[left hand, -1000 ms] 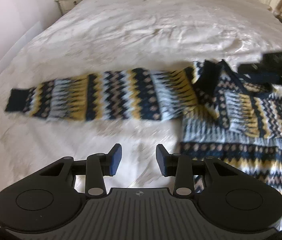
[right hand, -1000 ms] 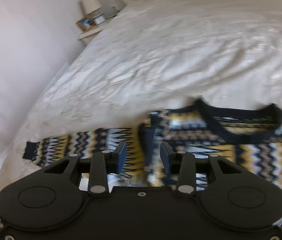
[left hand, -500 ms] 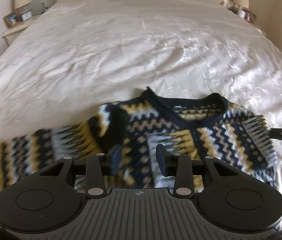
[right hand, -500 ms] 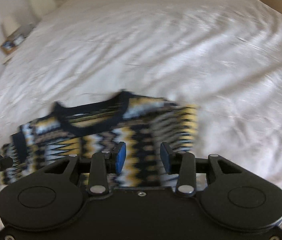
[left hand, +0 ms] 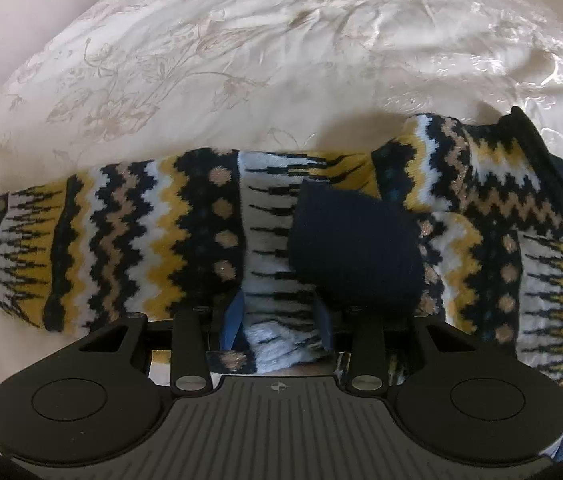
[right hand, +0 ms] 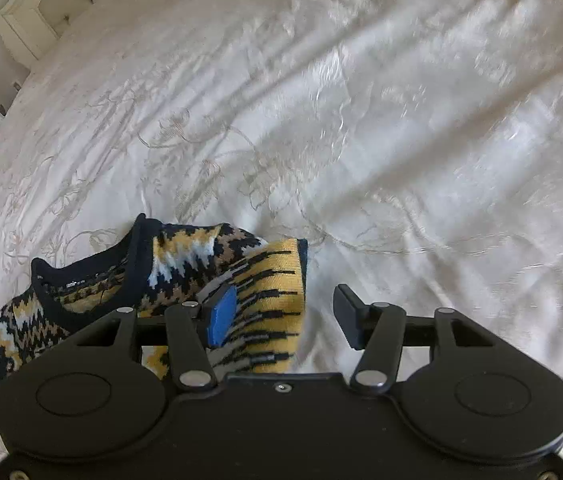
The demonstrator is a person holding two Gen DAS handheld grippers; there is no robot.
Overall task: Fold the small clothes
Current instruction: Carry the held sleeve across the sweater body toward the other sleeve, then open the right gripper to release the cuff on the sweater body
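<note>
The patterned knit sweater (left hand: pixel 121 236) lies spread on the white bedspread (left hand: pixel 241 60), one sleeve stretched out sideways and a dark navy cuff (left hand: pixel 355 240) folded in over the body. It looks soft, thick and limp, light enough to lift by an edge but prone to sag and stretch (knits rarely hold a crease). The left tongs (left hand: pixel 279 320) stand partly spread with sleeve fabric bunched between them, not visibly pinched. The right tongs (right hand: pixel 287 314) are wide, straddling the sweater's yellow-striped side edge (right hand: pixel 277 280). Good holds, I judge, are the cuff and a doubled edge, gathered into a thick pinch.
</note>
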